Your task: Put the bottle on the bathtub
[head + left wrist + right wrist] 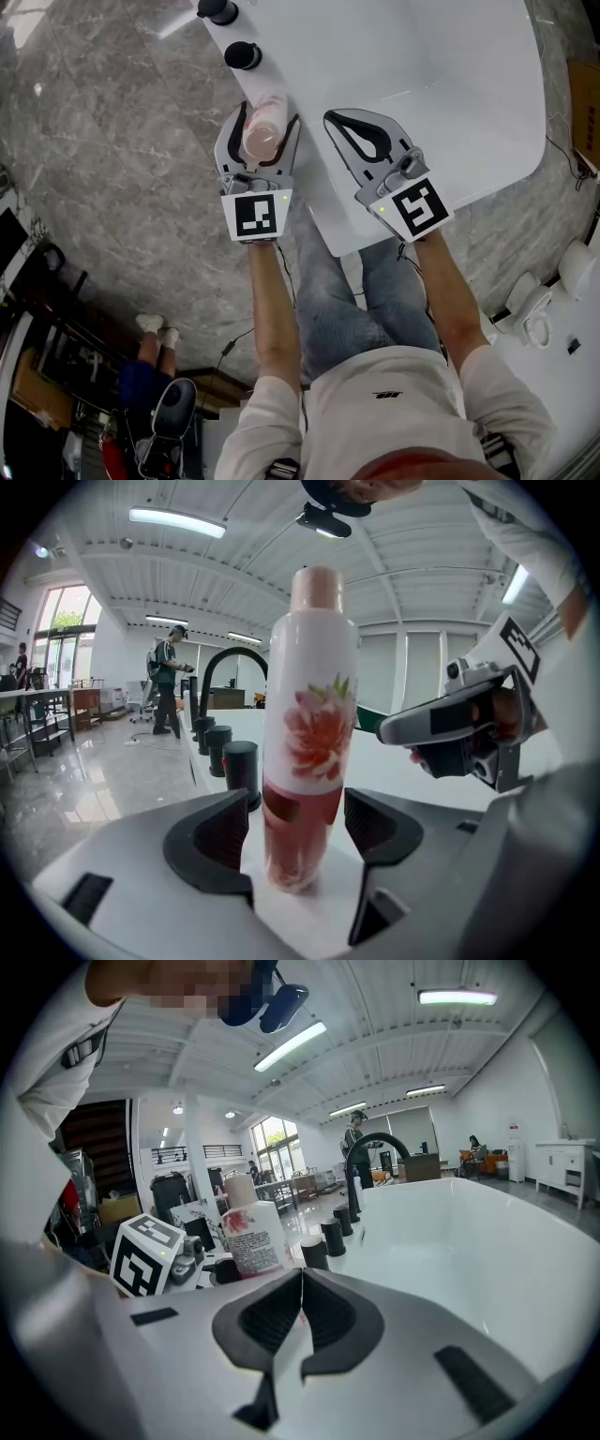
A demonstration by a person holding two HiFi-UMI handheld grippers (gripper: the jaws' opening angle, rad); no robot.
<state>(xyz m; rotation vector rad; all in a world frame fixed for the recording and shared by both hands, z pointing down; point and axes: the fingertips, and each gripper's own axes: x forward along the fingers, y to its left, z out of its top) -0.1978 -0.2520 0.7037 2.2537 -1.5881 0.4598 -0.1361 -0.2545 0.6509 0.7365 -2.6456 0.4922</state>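
The bottle (309,733) stands upright on the white rim of the bathtub (323,202), right between the jaws of your left gripper (298,836). Those jaws are spread apart, with a gap showing on each side and the pads off the bottle. Just beyond the left jaw runs a row of black knobs (241,771). Your right gripper (298,1321) hangs beside the left one over the rim — jaws pressed together on nothing.
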